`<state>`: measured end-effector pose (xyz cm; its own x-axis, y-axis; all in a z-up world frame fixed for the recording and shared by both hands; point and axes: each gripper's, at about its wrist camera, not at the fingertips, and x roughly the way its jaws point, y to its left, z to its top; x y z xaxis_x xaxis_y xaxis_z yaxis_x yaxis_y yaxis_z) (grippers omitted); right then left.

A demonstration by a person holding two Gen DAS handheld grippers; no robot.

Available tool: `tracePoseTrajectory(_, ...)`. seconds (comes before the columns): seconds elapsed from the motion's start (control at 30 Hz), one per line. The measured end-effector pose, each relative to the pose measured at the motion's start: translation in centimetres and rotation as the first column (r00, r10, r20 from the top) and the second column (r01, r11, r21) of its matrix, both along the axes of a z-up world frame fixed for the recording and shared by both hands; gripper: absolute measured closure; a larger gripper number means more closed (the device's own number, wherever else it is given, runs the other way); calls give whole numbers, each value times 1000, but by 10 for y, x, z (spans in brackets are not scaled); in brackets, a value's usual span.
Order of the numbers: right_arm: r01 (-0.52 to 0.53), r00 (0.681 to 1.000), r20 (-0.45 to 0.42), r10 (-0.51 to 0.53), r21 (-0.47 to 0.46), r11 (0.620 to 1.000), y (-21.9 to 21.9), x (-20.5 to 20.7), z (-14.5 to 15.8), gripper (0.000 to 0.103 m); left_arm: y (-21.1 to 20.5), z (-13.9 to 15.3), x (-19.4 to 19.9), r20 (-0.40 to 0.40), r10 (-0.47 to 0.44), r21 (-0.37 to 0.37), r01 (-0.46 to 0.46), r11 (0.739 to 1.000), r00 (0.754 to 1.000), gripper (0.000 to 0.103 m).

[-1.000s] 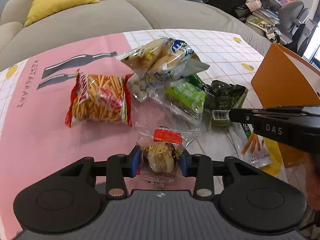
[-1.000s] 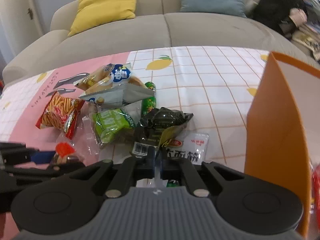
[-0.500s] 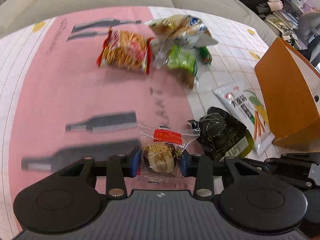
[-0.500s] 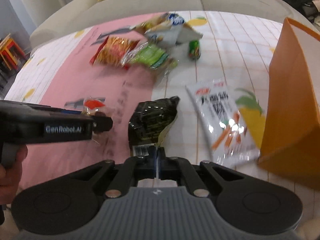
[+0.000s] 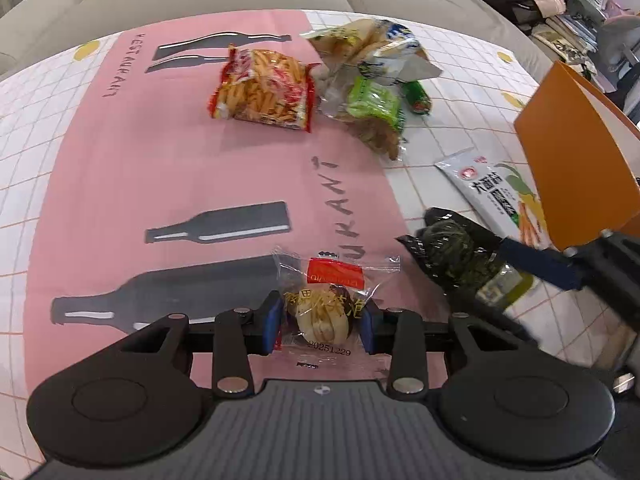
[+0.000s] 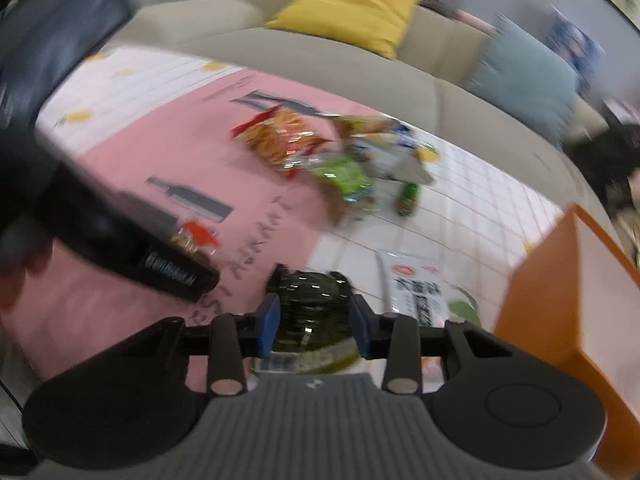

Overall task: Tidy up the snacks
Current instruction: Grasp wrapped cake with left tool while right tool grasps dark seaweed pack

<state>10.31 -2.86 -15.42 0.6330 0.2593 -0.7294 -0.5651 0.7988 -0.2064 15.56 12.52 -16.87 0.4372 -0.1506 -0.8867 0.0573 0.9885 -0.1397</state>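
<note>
My left gripper (image 5: 320, 318) is shut on a clear-wrapped pastry packet (image 5: 324, 300) with a red label, just above the pink tablecloth (image 5: 120, 184). In the right wrist view that gripper's black body (image 6: 172, 272) crosses the left side, with the pastry packet (image 6: 192, 236) at its tip. My right gripper (image 6: 315, 322) has its jaws opening. A dark green seaweed packet (image 6: 312, 292) sits between its blue pads, which no longer pinch the packet's edge. From the left wrist view the seaweed packet (image 5: 452, 252) rests on the cloth under a right finger (image 5: 536, 266).
An orange box (image 5: 580, 152) stands at the right, with a white carrot-print packet (image 5: 496, 192) beside it. Farther back lie a red packet of sticks (image 5: 264, 88), a bread bag (image 5: 372, 48), a green packet (image 5: 376, 104) and a small green tube (image 5: 418, 98). A sofa borders the far edge.
Both grippers have pulled back from the snack pile toward the table's near side. The right one dragged the seaweed packet along, rolled, and its shut jaws have parted. The left still grips the pastry.
</note>
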Motion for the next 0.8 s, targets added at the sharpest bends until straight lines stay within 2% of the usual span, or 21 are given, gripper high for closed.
tracePoseTrajectory(0.1,-64,996,57,67,-49,997,13,2,-11,51,6,0,2,1,13,-10,-13,1000,1000,60)
tracePoseTrajectory(0.17,-73,994,74,79,-73,995,18,5,-16,51,6,-1,3,1,16,-14,-16,1000,1000,60)
tracePoseTrajectory(0.37,-2,1000,26,4,-64,998,11,20,-28,47,-1,-2,6,12,-5,-9,5,1000,1000,60)
tracePoseTrajectory(0.47,40,999,2,-40,-26,999,6,26,-28,54,-4,-3,6,20,-16,-18,17,1000,1000,60)
tracePoseTrajectory(0.53,62,998,0,-62,-30,998,5,29,-29,69,-5,-3,6,26,-21,-17,22,1000,999,60)
tracePoseTrajectory(0.8,133,990,-54,-132,15,991,-3,35,-20,70,-3,3,5,44,-9,-33,10,999,999,60)
